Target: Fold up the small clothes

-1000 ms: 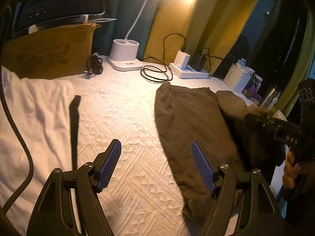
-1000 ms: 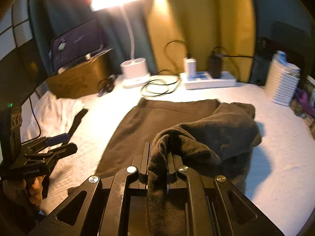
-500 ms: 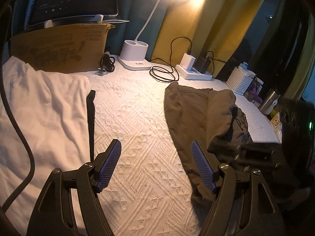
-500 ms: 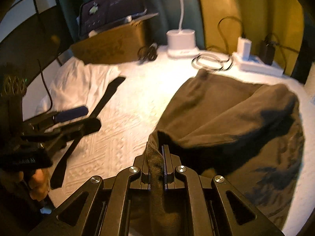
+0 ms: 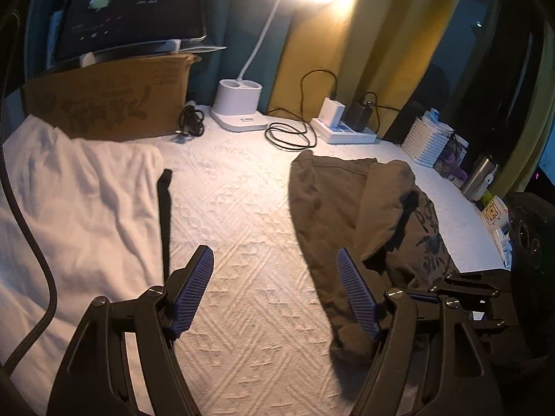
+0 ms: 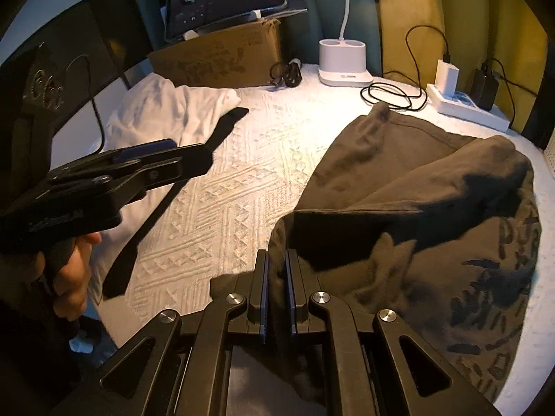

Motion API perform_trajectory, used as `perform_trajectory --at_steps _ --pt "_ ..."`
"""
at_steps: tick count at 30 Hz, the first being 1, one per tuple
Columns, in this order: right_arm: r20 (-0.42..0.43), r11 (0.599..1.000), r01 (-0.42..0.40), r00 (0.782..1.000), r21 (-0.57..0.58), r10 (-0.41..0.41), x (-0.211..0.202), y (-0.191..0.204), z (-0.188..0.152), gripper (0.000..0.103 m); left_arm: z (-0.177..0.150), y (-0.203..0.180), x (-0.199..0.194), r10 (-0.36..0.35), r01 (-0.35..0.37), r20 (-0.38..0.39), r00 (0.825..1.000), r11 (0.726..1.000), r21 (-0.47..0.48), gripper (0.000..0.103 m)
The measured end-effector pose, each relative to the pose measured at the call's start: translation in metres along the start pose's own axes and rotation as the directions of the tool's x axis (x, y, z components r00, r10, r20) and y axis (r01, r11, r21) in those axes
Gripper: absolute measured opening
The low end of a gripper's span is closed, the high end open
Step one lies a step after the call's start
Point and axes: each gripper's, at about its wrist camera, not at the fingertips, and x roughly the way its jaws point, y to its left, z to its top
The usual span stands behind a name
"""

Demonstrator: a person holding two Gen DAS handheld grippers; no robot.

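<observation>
A brown printed shirt [image 5: 333, 204] lies on the white quilted bed, partly folded over itself; it also shows in the right wrist view [image 6: 416, 180]. My right gripper [image 6: 276, 267] is shut on a fold of the shirt's near edge, low over the bed's front. My left gripper [image 5: 274, 270] is open and empty, hovering above bare quilt just left of the shirt; it also appears in the right wrist view [image 6: 180, 159]. A white garment [image 5: 79, 201] lies at the left.
A cardboard box [image 5: 111, 104] with a dark screen on it, a lamp base [image 5: 239, 107], coiled cables [image 5: 288, 135], a power strip [image 5: 343, 131] and a white basket [image 5: 430, 142] line the far edge. A black strip [image 5: 165, 208] lies beside the white garment.
My right gripper has pulled the shirt's edge left and toward the bed's front, folding it over. My left gripper stayed open and shifted a little left.
</observation>
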Motion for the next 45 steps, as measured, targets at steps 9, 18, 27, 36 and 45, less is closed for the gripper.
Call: perform_trajectory --at_steps 9,18,27,36,45 --pt "0.07 0.989 0.121 0.989 0.088 -0.127 -0.048 -0.05 -0.01 0.093 0.006 -0.046 0.014 -0.029 0.032 -0.031 0.999 0.996 0.079 0.074" --pt "0.077 0.947 0.212 0.969 0.241 -0.236 -0.073 -0.124 -0.036 0.098 0.001 -0.093 0.031 -0.064 0.078 -0.093 0.994 0.984 0.159 0.074" --pt "0.035 0.922 0.238 0.965 0.304 -0.261 -0.071 -0.167 -0.063 0.098 -0.032 -0.124 0.077 -0.079 0.134 -0.22 0.972 0.96 0.246 0.031" --pt "0.006 0.916 0.239 0.967 0.323 -0.255 -0.063 -0.194 -0.078 0.098 -0.046 -0.103 0.06 0.035 0.015 -0.217 0.976 0.974 0.225 0.021" --pt "0.031 0.925 0.236 0.966 0.299 -0.256 -0.066 -0.219 -0.065 0.098 -0.018 -0.127 0.055 0.086 -0.046 -0.148 0.985 0.966 0.256 0.044"
